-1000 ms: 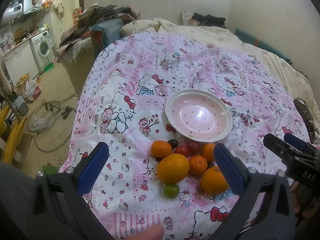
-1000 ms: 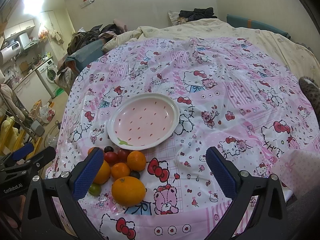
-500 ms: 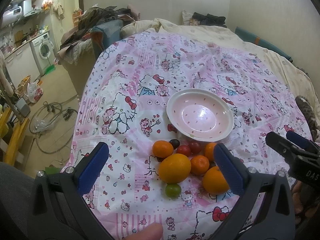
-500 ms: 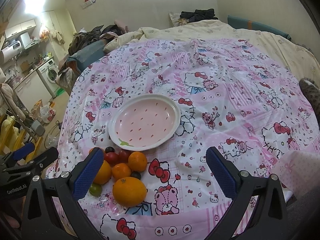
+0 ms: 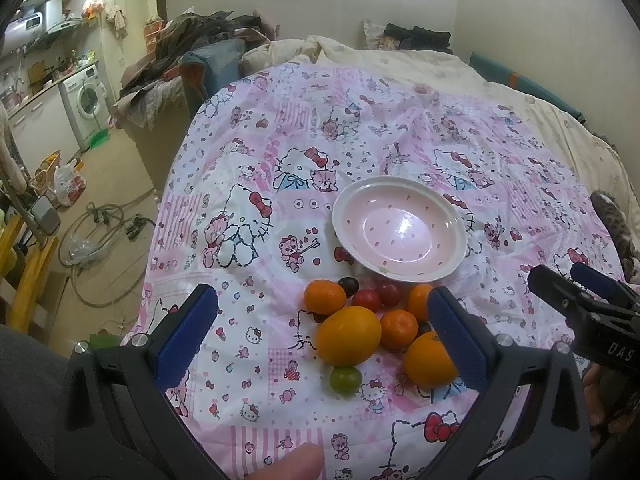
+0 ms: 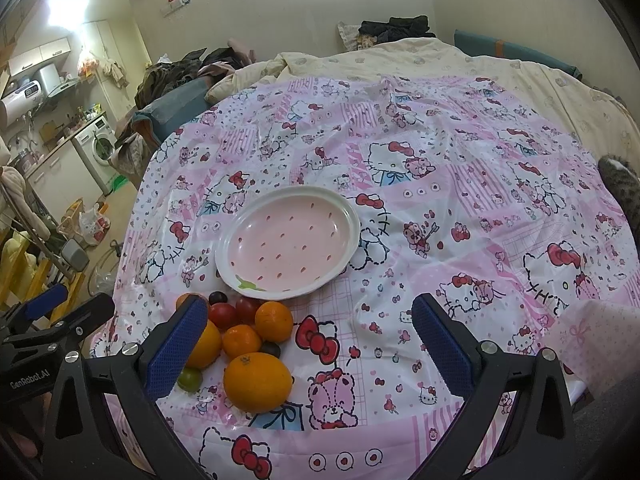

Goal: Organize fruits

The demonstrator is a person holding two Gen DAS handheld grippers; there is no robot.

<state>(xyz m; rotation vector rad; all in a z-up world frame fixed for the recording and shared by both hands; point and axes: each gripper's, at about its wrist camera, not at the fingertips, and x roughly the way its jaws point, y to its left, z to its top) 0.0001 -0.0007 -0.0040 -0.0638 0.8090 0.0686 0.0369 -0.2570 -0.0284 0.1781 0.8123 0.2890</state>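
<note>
An empty pink plate [image 5: 400, 196] [image 6: 344, 208] with red dots lies on the Hello Kitty cloth. In front of it sits a pile of fruit: a large orange [image 5: 348, 336], a second large orange [image 5: 426, 360] [image 6: 258, 382], small tangerines [image 5: 325, 297] [image 6: 274, 321], red cherry tomatoes [image 5: 366, 299] [image 6: 223, 315], a dark grape [image 5: 349, 285] and a small green fruit [image 5: 345, 379] [image 6: 189, 379]. My left gripper [image 5: 324, 336] is open and empty, above the near side of the pile. My right gripper [image 6: 308, 340] is open and empty, just right of the pile.
The cloth [image 6: 460, 184] covers a bed with a cream duvet [image 6: 440, 60] behind. The bed's left edge drops to a floor with cables [image 5: 96, 236], bags and a washing machine [image 5: 90, 100]. A cat's paw [image 6: 620, 188] lies at the right edge.
Both grippers have drifted slightly; the plate and fruit sit a little lower in the views. Nothing was taken hold of or moved.
</note>
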